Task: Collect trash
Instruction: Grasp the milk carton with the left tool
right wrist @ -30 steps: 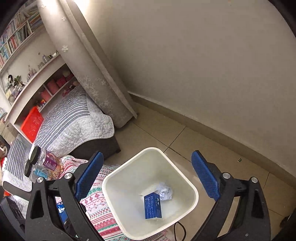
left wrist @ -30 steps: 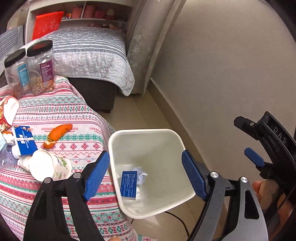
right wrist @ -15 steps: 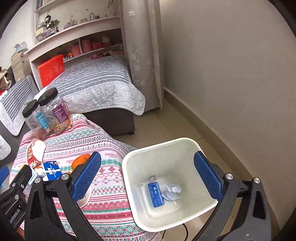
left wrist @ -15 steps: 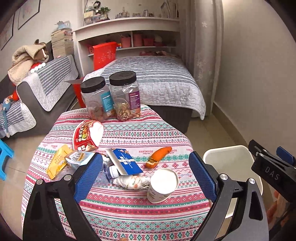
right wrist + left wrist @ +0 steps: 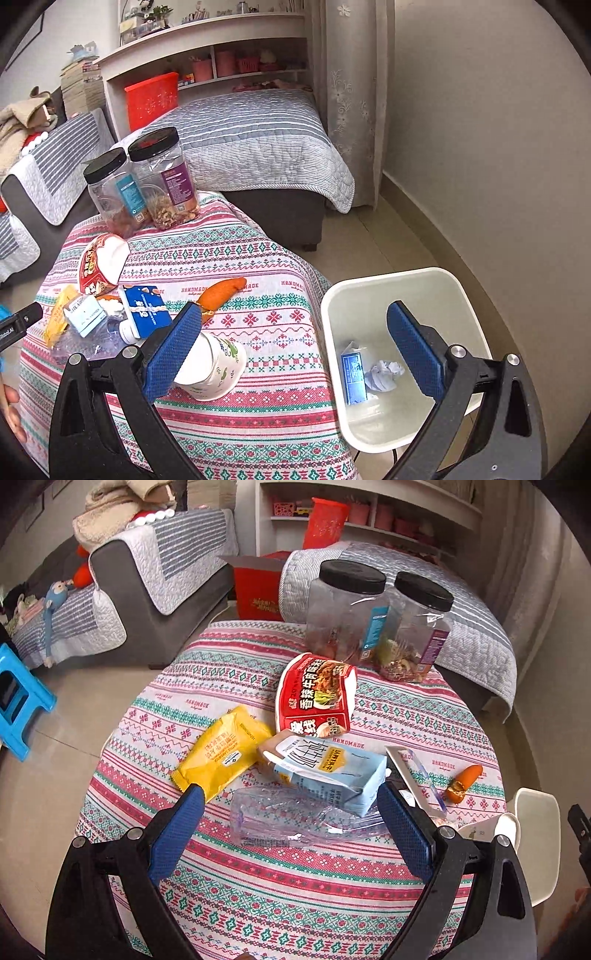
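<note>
My left gripper (image 5: 288, 797) hangs open over the round table, with nothing held. A crushed clear bottle (image 5: 295, 819) lies between its fingers, and a pale blue carton (image 5: 328, 771) sits just beyond. A yellow packet (image 5: 221, 753), a red noodle bowl (image 5: 314, 698) and a carrot piece (image 5: 463, 782) lie around them. My right gripper (image 5: 295, 312) is open and empty above the table's edge, beside the white bin (image 5: 436, 291). In the bin lie a blue box (image 5: 354, 376) and crumpled paper (image 5: 384, 373). A paper cup (image 5: 214, 369) lies on its side by the right gripper's left finger.
Two black-lidded jars (image 5: 347, 616) stand at the table's far side. A second blue box (image 5: 146, 312) rests by the carrot. Past the table are a grey sofa (image 5: 155, 572), a bed (image 5: 258, 140) and a blue stool (image 5: 18, 698). A wall runs close behind the bin.
My left gripper swung from over the bin to the trash on the table. My right gripper rolled and shifted from the bin toward the table edge. Both stayed empty.
</note>
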`<action>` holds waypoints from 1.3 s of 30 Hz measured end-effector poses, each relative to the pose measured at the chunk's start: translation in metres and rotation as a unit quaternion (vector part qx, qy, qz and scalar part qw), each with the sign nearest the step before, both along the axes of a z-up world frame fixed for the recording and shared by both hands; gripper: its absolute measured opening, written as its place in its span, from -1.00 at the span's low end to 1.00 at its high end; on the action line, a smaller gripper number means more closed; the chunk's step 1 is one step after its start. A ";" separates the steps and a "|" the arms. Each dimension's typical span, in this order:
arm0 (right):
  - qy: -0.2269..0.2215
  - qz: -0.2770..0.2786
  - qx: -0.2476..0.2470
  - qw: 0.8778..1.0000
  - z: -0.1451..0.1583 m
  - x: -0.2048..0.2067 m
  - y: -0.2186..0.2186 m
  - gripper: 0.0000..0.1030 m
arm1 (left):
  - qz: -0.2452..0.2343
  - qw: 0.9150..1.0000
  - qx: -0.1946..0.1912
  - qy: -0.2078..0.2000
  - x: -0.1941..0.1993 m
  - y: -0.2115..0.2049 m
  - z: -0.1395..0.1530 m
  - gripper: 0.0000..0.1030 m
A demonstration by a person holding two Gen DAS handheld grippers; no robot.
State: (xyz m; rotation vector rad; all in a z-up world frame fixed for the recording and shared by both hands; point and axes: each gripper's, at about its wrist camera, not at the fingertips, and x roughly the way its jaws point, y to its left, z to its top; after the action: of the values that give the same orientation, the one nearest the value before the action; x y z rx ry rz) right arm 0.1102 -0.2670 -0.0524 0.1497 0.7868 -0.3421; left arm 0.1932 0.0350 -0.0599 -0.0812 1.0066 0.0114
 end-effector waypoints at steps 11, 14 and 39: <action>0.020 0.009 -0.003 1.000 -0.011 0.007 0.003 0.87 | 0.044 0.996 -0.057 0.059 0.011 0.023 -0.034 0.77; 0.024 0.003 -0.004 1.000 -0.013 0.007 -0.003 0.87 | 0.035 0.993 -0.092 0.064 0.020 0.007 -0.034 0.77; 0.093 0.119 0.054 0.987 -0.040 0.020 0.007 0.87 | 0.084 0.974 -0.155 0.146 0.057 0.000 -0.062 0.12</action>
State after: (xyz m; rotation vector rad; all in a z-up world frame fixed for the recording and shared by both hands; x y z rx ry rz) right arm 0.1305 -0.2597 -0.0923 0.1246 0.9983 -0.0865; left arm 0.2501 0.0346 -0.1224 -0.4606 1.2870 0.0212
